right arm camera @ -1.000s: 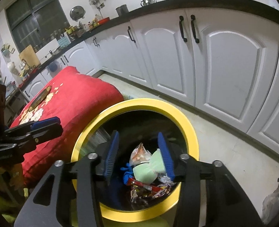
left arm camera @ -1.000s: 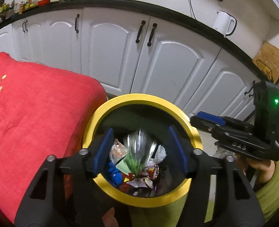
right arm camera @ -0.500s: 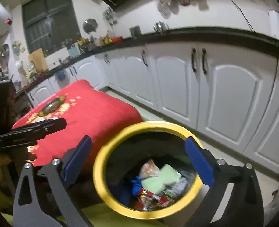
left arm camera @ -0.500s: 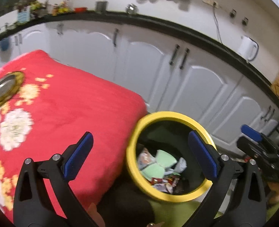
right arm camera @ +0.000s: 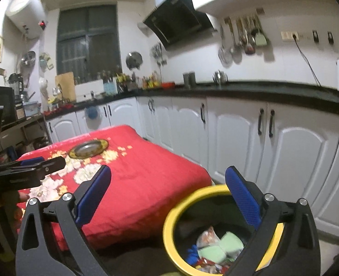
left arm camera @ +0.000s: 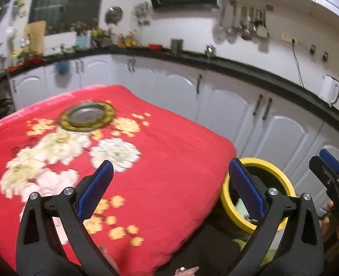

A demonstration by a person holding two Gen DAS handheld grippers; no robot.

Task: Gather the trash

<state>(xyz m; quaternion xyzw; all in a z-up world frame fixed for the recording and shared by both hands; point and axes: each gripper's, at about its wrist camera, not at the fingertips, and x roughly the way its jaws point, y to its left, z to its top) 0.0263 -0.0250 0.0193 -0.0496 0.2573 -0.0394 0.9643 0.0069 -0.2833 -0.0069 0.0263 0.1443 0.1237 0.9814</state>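
The bin already holds wrappers and green sponges, and no trash shows on the red cloth, only a metal plate, so collecting looks nearly or wholly finished. Both tools have just been opening and now stand spread, nothing between the jaws. The left tool points over the cloth, bin at its right; the right tool tilts slightly down, bin just below it.

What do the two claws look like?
Both match: the left claw and right claw have black plastic arms with triangle cut-outs, silver round bolts, and flat blue ridged pads on the fingers. By the right claw in the left view, a green sleeve peeks out.
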